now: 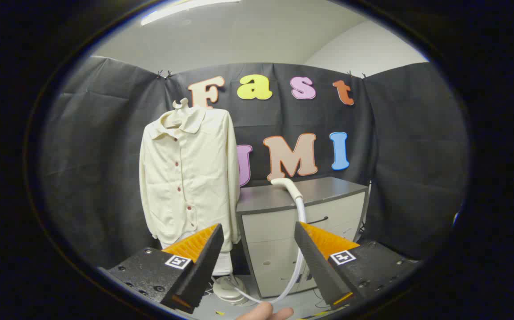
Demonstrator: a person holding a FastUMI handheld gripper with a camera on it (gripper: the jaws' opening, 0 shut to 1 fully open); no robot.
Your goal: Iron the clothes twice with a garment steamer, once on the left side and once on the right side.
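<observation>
A fingertip or two of a hand [266, 312] peeks in closest of all, just under the gripper [257, 266], whose two ridged, wedge-shaped fingers stand wide apart with nothing between them. Taking the cabinet [301, 235] as the landmark: it is a boxy, smooth-fronted unit with a flat grey top and a slim drawer handle, standing beyond the fingers. The steamer head [286, 186], a curved, glossy plastic nozzle, rests on the cabinet's top near its front edge, and its pale ribbed hose [300, 231] drops down the cabinet's front and loops along the floor to a round base [230, 289] by the cabinet's lower left corner. Just left of the cabinet hangs the shirt [188, 182], cream, soft and lightly creased, buttoned down the middle with dark buttons, collar on a hanger. The work looks to be at its start: the steamer is not yet picked up. The next move calls for reaching forward to the cabinet top and closing both fingers on the nozzle's neck before carrying it across to the shirt's left side
</observation>
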